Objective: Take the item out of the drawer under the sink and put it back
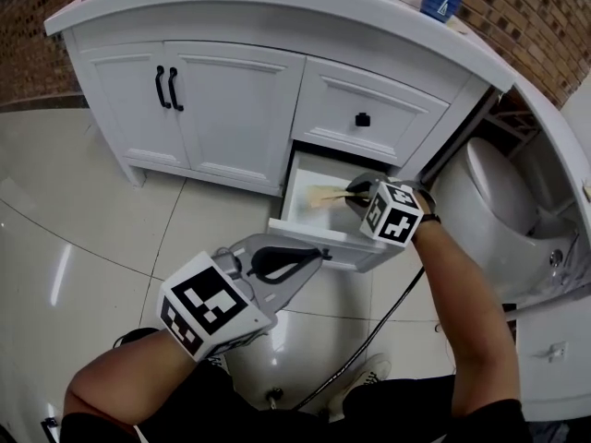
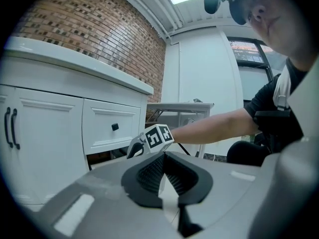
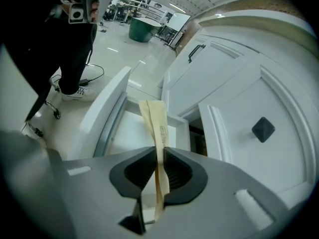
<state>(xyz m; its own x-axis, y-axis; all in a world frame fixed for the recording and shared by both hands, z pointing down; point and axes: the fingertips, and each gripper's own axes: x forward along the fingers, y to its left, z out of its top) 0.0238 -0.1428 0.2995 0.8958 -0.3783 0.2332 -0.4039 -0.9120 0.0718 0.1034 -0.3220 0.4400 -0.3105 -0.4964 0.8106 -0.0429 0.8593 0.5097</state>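
Observation:
The bottom drawer (image 1: pixel 309 236) of the white sink cabinet stands pulled out. Just above its open inside, my right gripper (image 1: pixel 356 192) is shut on a flat tan paper packet (image 1: pixel 323 195). In the right gripper view the packet (image 3: pixel 154 123) runs upright between the pads of the right gripper (image 3: pixel 159 171) and sticks out past them, over the drawer's white front panel (image 3: pixel 105 114). My left gripper (image 1: pixel 319 255) hovers low over the floor in front of the drawer, shut, with nothing in it (image 2: pixel 163 158). It faces the right gripper's marker cube (image 2: pixel 157 136).
Above the open drawer is a shut drawer with a black knob (image 1: pixel 362 119). Two cupboard doors with black handles (image 1: pixel 168 88) stand to the left. A white toilet (image 1: pixel 499 210) sits close on the right. A black cable (image 1: pixel 374 335) trails across the tiled floor.

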